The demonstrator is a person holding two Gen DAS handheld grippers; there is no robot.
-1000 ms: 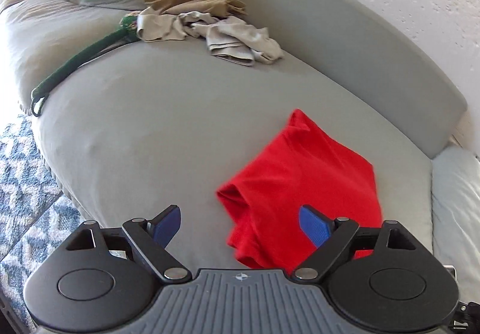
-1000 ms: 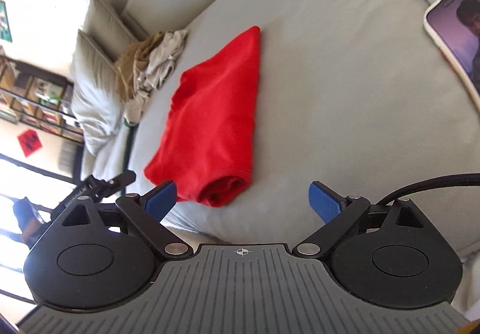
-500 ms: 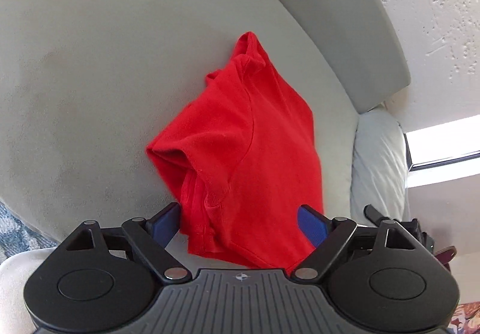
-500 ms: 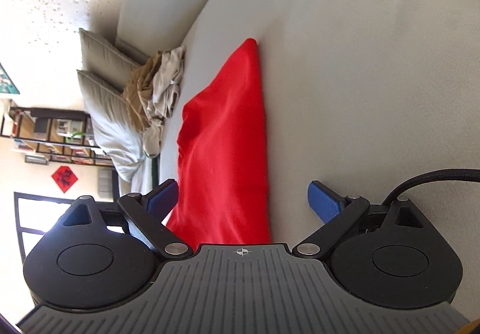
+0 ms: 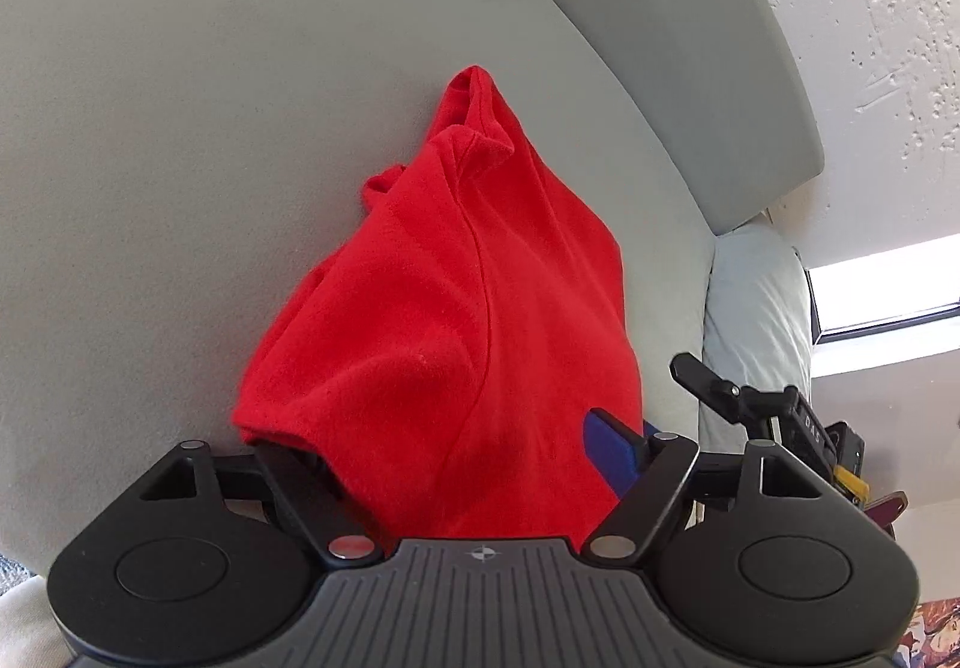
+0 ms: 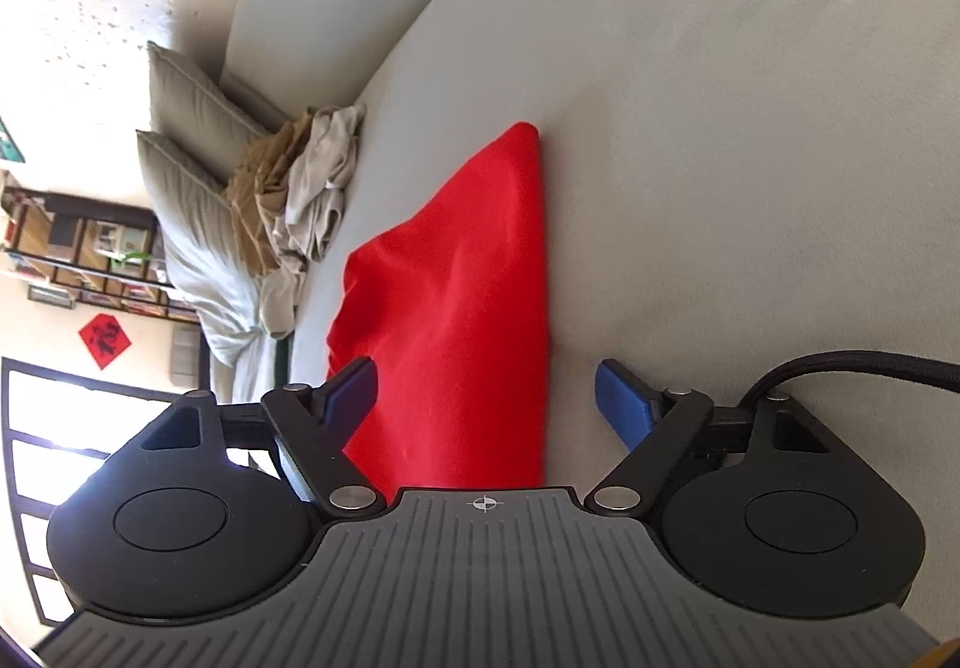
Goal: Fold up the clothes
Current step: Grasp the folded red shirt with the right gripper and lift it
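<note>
Both grippers are closing on the red shirt (image 5: 456, 320), which lies on the grey sofa (image 5: 180, 128). Left gripper (image 5: 462, 446) has cloth between its wide fingers; right gripper (image 6: 486, 386) too, its fingers not yet pressing. Each should catch only one edge of cloth, near the fingertips, before lifting.
</note>
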